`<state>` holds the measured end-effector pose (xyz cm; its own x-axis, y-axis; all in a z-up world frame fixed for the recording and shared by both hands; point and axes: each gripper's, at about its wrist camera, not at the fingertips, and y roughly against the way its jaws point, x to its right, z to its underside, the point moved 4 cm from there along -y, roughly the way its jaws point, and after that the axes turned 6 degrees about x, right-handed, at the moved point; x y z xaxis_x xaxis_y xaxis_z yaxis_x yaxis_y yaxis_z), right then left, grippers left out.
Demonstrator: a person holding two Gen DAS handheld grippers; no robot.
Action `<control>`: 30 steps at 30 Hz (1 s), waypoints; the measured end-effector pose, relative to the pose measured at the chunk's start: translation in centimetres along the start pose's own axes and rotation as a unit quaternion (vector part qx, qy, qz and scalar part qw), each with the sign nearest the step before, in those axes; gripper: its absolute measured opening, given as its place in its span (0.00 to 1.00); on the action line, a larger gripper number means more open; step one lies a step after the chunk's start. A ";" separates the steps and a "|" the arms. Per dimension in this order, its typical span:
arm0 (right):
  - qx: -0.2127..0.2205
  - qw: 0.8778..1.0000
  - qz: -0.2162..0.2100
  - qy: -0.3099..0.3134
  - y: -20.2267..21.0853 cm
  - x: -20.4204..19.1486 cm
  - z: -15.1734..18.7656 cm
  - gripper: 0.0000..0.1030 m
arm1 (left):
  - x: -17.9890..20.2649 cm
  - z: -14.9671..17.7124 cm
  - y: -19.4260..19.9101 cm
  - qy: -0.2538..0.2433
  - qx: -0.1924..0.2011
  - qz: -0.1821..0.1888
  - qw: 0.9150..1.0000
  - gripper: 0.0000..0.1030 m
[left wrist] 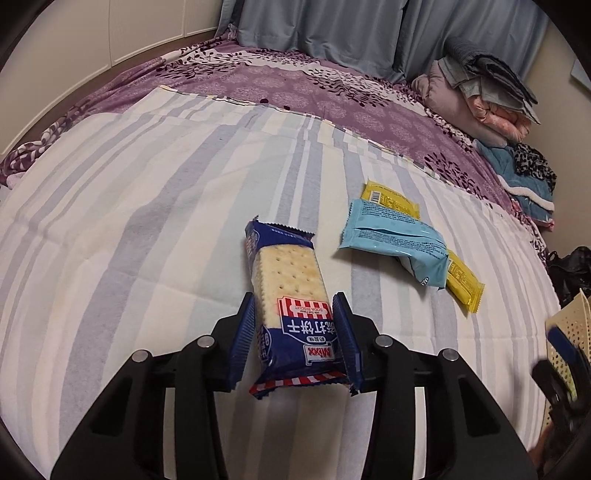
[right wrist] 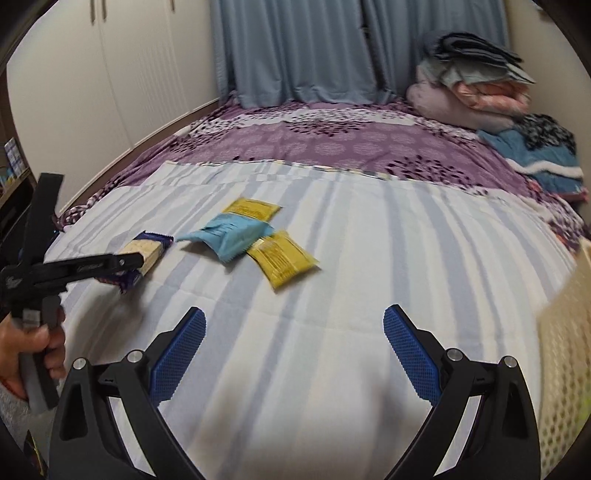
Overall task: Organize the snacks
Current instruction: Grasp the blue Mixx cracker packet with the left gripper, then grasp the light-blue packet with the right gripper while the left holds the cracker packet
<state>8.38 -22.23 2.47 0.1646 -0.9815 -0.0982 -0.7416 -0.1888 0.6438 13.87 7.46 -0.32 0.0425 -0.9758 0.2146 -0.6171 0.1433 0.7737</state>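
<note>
1. A navy soda-cracker packet, printed with a pale cracker and red-and-white stripes, is clamped at its near end between the blue ribbed pads of the left gripper, which presses on both long sides. The packet's far end points away across the bed.
2. In the right wrist view the same packet sits in the left gripper at the left, with a hand wrapped round the black handle below.
3. To the right of that packet, well apart from it, three loose snacks lie in a small heap: a light blue packet rests across two yellow packets, one poking out behind it and one in front.
4. The right gripper hangs over bare sheet with its jaws spread wide and nothing between them.
5. Everything lies on a blue-and-white striped sheet spread over a purple floral bedcover.
6. At the right edge stands a cream perforated basket, blurred, so its contents cannot be made out.
7. Folded blankets are stacked at the far right corner, before grey-blue curtains.
</note>
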 end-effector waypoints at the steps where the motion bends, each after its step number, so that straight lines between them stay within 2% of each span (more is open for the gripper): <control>1: -0.003 1.000 -0.012 0.006 -1.0 -0.6 -0.7 0.94 | -0.3 0.0 0.2 0.001 0.000 -0.001 1.000 0.42; 7: -0.017 0.997 -0.061 0.037 -6.8 -3.4 -4.5 0.94 | -2.2 0.8 1.1 0.006 -0.004 -0.003 1.000 0.42; 9: -0.025 0.995 -0.085 0.036 -8.7 -4.0 -5.8 0.94 | -2.8 1.1 1.1 0.008 -0.009 -0.003 1.000 0.42; 14: -0.049 0.992 -0.112 0.031 -12.7 -5.3 -7.9 0.94 | -3.6 1.5 0.9 0.018 -0.020 0.001 1.000 0.43; 16: -0.057 0.991 -0.118 0.040 -13.9 -5.7 -8.4 0.94 | -3.7 1.4 0.9 0.019 -0.020 0.002 1.000 0.48; 17: -0.063 0.990 -0.120 0.041 -14.5 -5.8 -8.5 0.94 | -3.7 1.3 1.0 0.018 -0.017 0.001 1.000 0.58; 18: -0.070 0.989 -0.125 0.040 -15.2 -5.9 -8.7 0.94 | -3.7 1.2 1.1 0.016 -0.014 0.000 1.000 0.62; 24: -0.107 0.980 -0.163 0.044 -16.9 -6.4 -7.5 0.94 | -3.8 0.8 1.2 0.015 -0.012 0.003 1.000 0.66; 26: -0.114 0.977 -0.171 0.055 -16.6 -6.7 -6.8 0.94 | -3.9 0.6 1.1 0.016 -0.011 0.002 1.000 0.69; 30: -0.119 0.973 -0.182 0.081 -15.5 -7.6 -5.5 0.94 | -4.1 0.5 0.8 0.016 -0.012 0.002 1.000 0.69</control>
<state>22.20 -11.62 -2.64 0.5031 -0.8292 -0.2436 -0.4462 -0.4906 0.7485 12.83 11.46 -0.84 0.0652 -0.9694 0.2367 -0.5988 0.1517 0.7864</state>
